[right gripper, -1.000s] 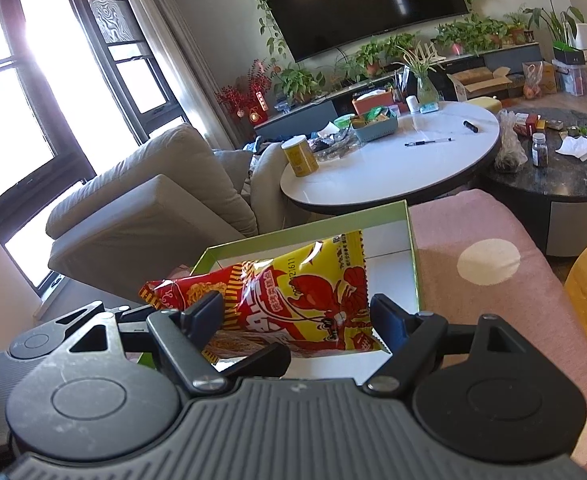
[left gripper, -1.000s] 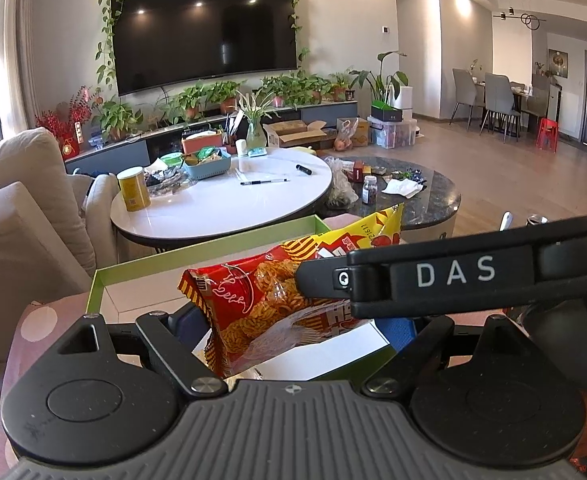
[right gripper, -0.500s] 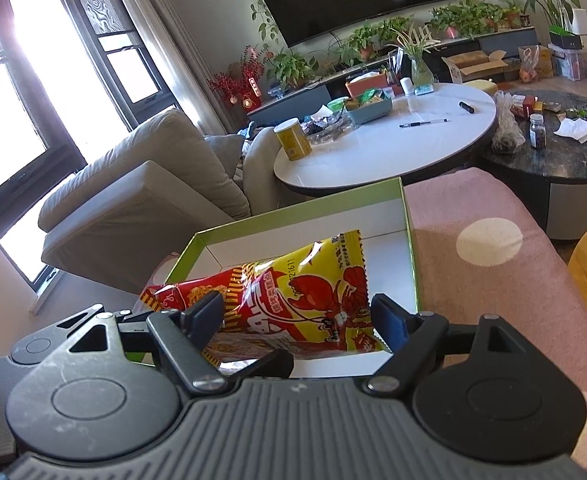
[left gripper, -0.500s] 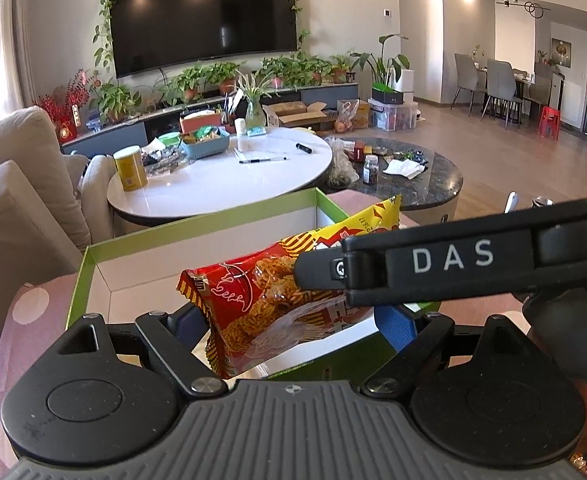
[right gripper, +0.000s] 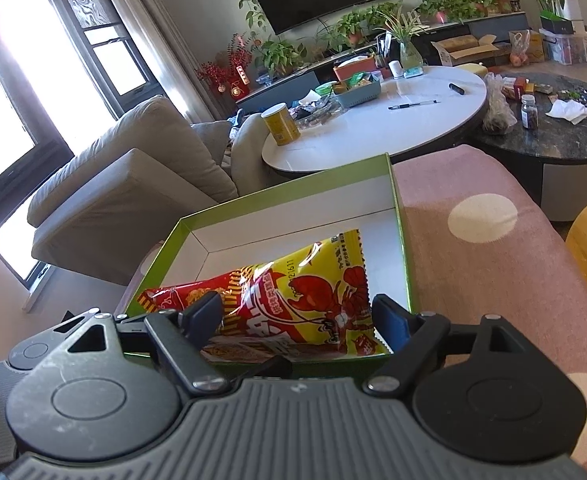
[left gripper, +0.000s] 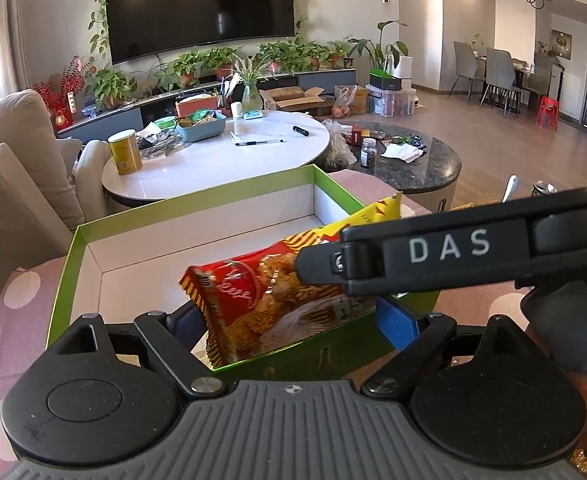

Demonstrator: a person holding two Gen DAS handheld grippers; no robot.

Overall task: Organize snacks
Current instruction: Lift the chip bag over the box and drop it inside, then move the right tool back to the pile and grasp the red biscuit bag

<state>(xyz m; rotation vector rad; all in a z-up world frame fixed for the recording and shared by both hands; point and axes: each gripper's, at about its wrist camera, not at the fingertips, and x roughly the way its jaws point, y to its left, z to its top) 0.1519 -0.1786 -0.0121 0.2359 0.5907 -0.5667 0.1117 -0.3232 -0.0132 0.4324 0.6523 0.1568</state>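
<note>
Tilting down: 2 hand-held grippers [left gripper: 293, 316] [right gripper: 293, 316] gripping snack bag [right gripper: 313, 304]

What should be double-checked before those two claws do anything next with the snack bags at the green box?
1. Left gripper clamps the red snack pack: ok.
2. Right gripper clamps the yellow lobster pack: ok.
3. Both packs over the green box: ok.
4. Box floor bare beyond them: ok.
5. Packs resting on the floor: cannot tell.
6. Grippers well apart: not ok; the right one's finger crosses close over the red pack.
</note>
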